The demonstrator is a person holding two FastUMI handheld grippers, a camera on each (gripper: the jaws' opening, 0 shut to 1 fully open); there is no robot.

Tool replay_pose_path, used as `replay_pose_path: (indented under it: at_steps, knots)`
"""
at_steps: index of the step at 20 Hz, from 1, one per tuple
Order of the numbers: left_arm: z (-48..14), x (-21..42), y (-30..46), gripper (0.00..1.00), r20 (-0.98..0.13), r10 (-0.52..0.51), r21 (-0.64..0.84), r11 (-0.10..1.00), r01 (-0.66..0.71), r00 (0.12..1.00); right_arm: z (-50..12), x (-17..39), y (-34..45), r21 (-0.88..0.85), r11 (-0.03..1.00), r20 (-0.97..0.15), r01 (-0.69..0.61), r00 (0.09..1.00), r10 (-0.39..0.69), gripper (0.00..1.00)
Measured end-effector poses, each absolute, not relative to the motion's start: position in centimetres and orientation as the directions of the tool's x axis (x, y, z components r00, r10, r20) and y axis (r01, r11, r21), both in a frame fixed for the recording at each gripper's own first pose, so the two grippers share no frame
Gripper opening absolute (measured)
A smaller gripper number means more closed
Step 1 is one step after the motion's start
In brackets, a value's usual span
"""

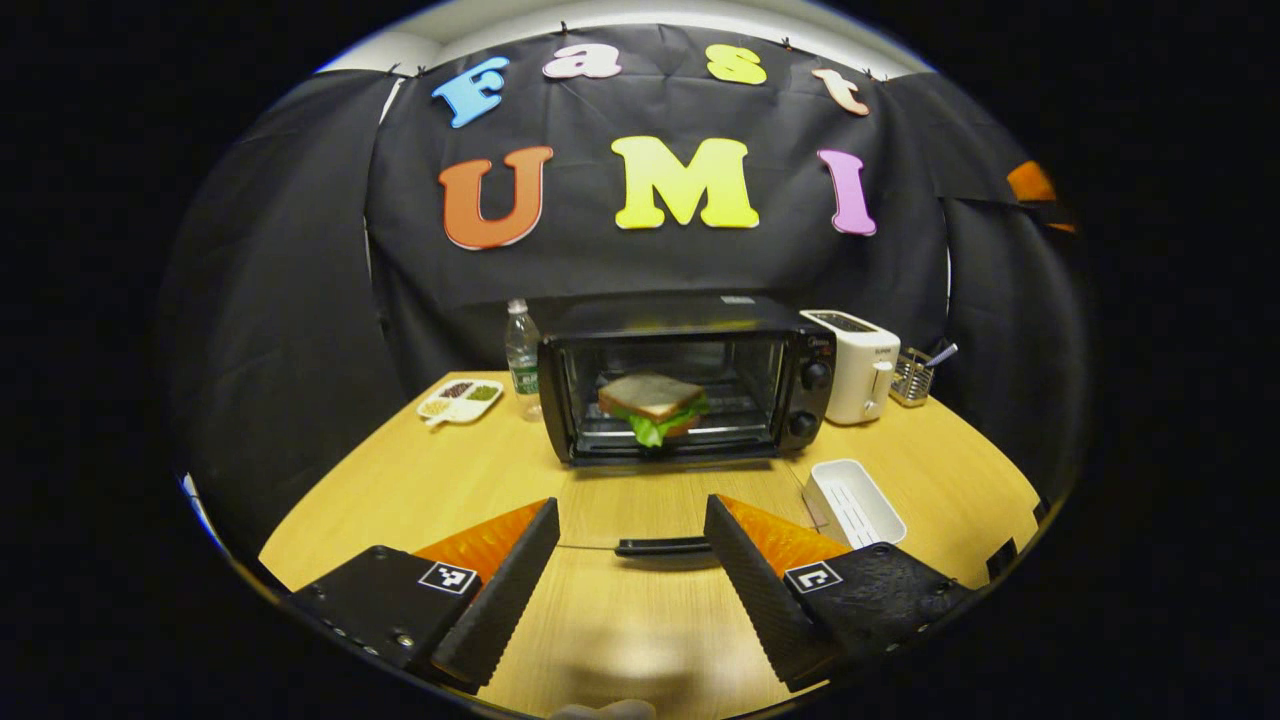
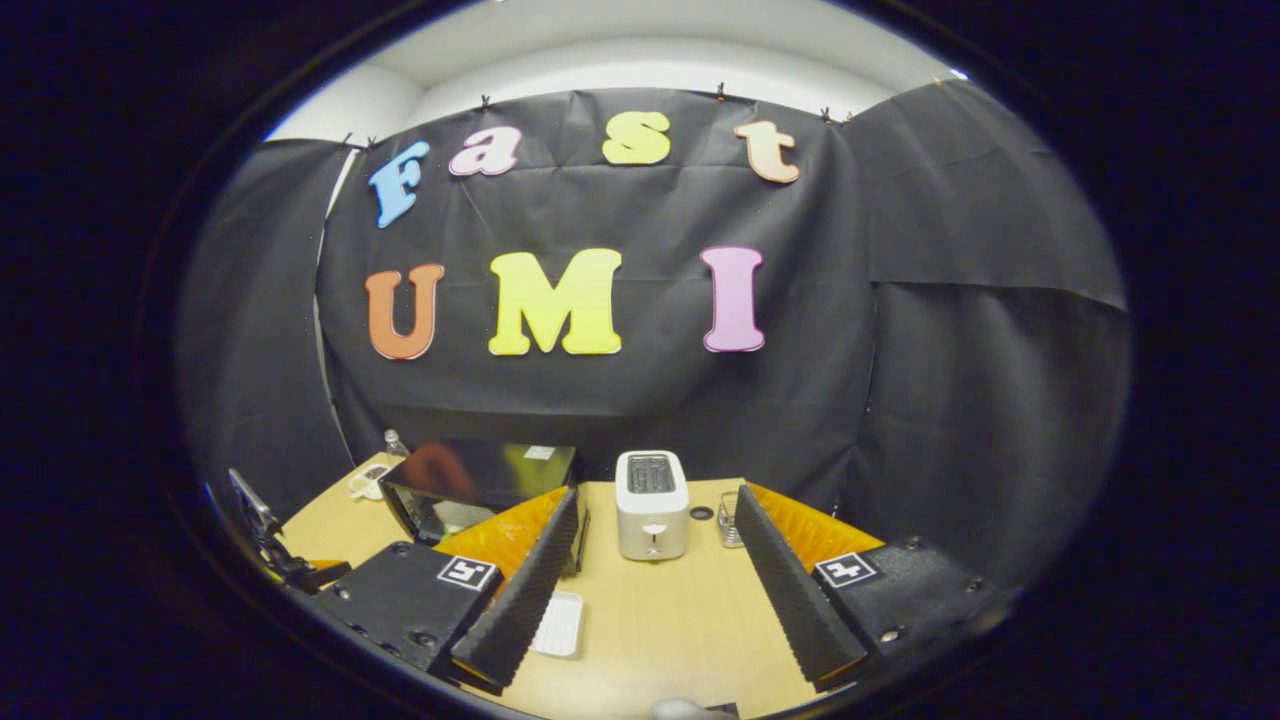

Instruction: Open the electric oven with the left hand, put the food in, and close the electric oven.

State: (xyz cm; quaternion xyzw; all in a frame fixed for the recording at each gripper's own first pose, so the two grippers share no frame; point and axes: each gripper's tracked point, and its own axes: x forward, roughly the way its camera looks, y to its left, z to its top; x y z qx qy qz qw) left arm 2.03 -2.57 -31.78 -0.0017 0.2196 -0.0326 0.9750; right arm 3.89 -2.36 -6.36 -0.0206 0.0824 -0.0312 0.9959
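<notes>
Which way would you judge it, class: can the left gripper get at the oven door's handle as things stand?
Probably yes. The left gripper is open, and the door's handle lies right between its fingers, with the oven door folded down and nothing in between.

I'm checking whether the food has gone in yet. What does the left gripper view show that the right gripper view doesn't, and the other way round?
Left gripper view: the sandwich sits inside the oven. The oven door is folded down, and its handle lies between the fingers of the open left claw.

Right gripper view: a small dark disc lies on the table beside the toaster, seen past the open right claw.

Shared: oven, toaster, white tray, water bottle and wire rack on the wooden table.
</notes>
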Motion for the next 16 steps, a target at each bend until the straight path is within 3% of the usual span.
replay_pose_path:
  at_steps: [1,2,3,4,6,7,8,10,11,12,13,14,15,16]
  knots:
    - [-33.4,2.0,-3.3,0.96,-0.448,-0.072,-0.020,0.997,0.071,0.891,-5.9,3.4,-2.7,-0.055,0.997,-0.158,0.062,0.985,-0.070,1.00]
    - [-34.5,2.1,-4.0,0.96,-0.468,-0.079,-0.023,0.997,0.077,0.880,-5.7,2.9,-2.9,-0.063,0.996,-0.157,0.063,0.985,-0.072,0.90]
    - [-35.7,2.2,-4.6,0.96,-0.484,-0.085,-0.025,0.996,0.083,0.871,-5.4,2.5,-3.0,-0.068,0.996,-0.156,0.063,0.985,-0.073,1.00]
    - [-36.7,2.3,-5.2,0.96,-0.500,-0.088,-0.029,0.996,0.085,0.862,-5.4,2.1,-3.1,-0.074,0.995,-0.157,0.063,0.985,-0.074,0.90]
    - [-38.5,2.6,-6.0,0.96,-0.528,-0.093,-0.040,0.996,0.085,0.844,-5.6,1.5,-3.4,-0.073,0.995,-0.167,0.064,0.983,-0.075,0.91]
    - [-39.1,2.6,-6.5,0.96,-0.537,-0.099,-0.046,0.995,0.088,0.838,-5.9,1.3,-3.6,-0.068,0.995,-0.176,0.067,0.981,-0.078,1.00]
    - [-39.6,2.7,-6.9,0.96,-0.543,-0.099,-0.043,0.995,0.090,0.834,-6.1,1.2,-3.7,-0.063,0.996,-0.182,0.068,0.980,-0.079,0.91]
    - [-40.9,3.3,-7.0,0.96,-0.556,-0.095,-0.027,0.995,0.096,0.825,-6.7,1.0,-4.3,-0.067,0.994,-0.196,0.083,0.976,-0.095,0.91]
    - [-41.5,3.6,-7.2,0.96,-0.565,-0.097,-0.026,0.995,0.099,0.820,-6.9,0.8,-4.5,-0.067,0.994,-0.202,0.089,0.974,-0.100,1.00]
    - [-41.9,3.8,-7.4,0.96,-0.570,-0.099,-0.030,0.995,0.100,0.816,-7.1,0.8,-4.7,-0.068,0.993,-0.207,0.092,0.973,-0.105,0.91]
    - [-42.3,4.0,-7.5,0.96,-0.578,-0.097,-0.029,0.995,0.099,0.810,-7.2,0.8,-4.8,-0.069,0.993,-0.211,0.098,0.971,-0.110,0.91]
    - [-42.5,4.2,-7.6,0.96,-0.578,-0.096,-0.024,0.995,0.101,0.810,-7.4,0.8,-5.0,-0.069,0.992,-0.216,0.103,0.970,-0.115,1.00]
    - [-42.7,4.7,-7.7,0.96,-0.577,-0.095,-0.022,0.995,0.101,0.811,-7.5,0.8,-5.1,-0.067,0.992,-0.222,0.107,0.968,-0.119,0.91]
    - [-42.8,4.7,-7.7,0.96,-0.585,-0.092,-0.021,0.995,0.099,0.806,-7.7,1.0,-5.3,-0.062,0.992,-0.228,0.109,0.966,-0.121,0.91]
